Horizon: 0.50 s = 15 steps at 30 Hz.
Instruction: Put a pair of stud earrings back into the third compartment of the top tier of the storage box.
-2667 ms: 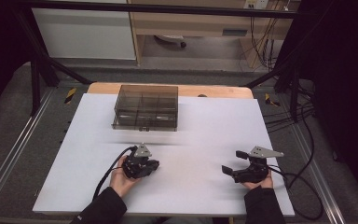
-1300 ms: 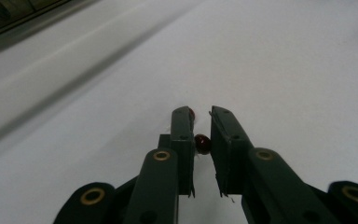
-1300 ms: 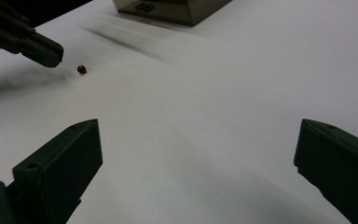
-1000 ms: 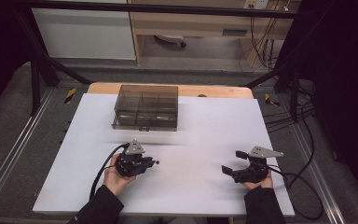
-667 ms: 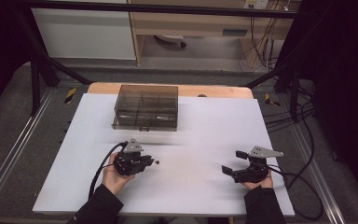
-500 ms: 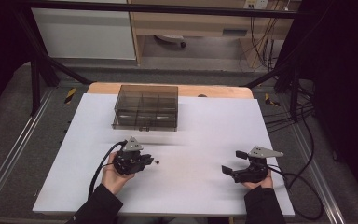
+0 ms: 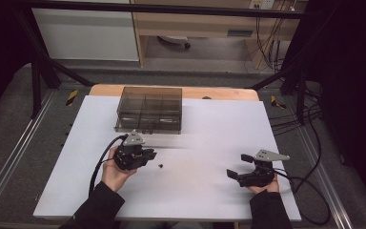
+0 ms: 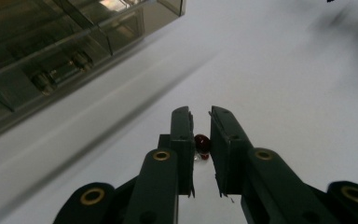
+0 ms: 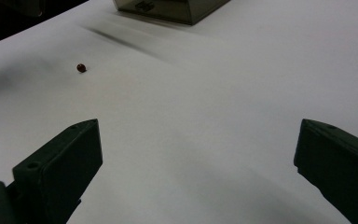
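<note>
A tiny dark red bead (image 7: 160, 166) lies loose on the white table (image 7: 209, 129), just right of my left gripper (image 7: 150, 154). In the left gripper view the bead (image 8: 202, 143) shows through the slit between the jaws, resting on the table below them; the left gripper (image 8: 200, 112) is open only by that narrow gap and grips nothing. My right gripper (image 7: 238, 166) rests near the front right with its jaws spread wide and empty. From the right gripper (image 9: 198, 140), the bead (image 9: 81, 68) sits far off to the upper left.
A smoky translucent compartment box (image 7: 148, 109) stands at the back middle of the table, seen close in the left gripper view (image 8: 51, 46) and far off in the right gripper view (image 9: 168, 9). Cables trail from both grippers toward the table's front edge.
My left gripper has shifted a little left and away from me, and the bead now lies apart on the table to its right. The right gripper has stayed put.
</note>
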{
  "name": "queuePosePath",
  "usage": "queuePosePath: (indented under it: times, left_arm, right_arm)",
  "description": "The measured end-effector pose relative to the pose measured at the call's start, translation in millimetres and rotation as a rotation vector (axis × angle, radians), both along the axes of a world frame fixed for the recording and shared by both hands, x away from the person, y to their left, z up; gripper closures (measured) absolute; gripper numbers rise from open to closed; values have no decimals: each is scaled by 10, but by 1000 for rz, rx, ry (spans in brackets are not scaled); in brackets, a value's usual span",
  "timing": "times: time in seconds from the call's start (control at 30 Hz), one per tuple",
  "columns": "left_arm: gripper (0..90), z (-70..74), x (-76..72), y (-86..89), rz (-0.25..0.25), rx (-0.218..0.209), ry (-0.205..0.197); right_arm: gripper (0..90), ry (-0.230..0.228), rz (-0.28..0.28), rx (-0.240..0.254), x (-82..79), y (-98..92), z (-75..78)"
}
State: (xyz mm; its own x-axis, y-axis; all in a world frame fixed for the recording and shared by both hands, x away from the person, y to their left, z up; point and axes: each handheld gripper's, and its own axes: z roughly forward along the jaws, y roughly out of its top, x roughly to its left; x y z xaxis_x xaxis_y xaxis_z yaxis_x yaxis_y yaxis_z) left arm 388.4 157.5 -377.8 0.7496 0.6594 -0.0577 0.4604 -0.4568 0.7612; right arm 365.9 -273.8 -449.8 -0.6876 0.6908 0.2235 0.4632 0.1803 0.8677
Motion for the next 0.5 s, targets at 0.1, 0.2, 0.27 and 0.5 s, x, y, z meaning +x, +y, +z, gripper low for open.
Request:
queuePosePath:
  times: [0.1,0.2,0.27,0.5]
  left_arm:
    - [794,60,50,-30,1,5,-5]
    - [794,113,94,-57,1,2,-9]
    - [794,153,111,-72,16,0,1]
    - [794,286,221,-154,2,-17,-26]
  right_arm:
    - [15,1,1,0,0,0,0]
    - [15,0,0,0,-1,-1,0]
    - [15,1,1,-1,-1,0,0]
    - [15,0,0,-2,-1,-1,0]
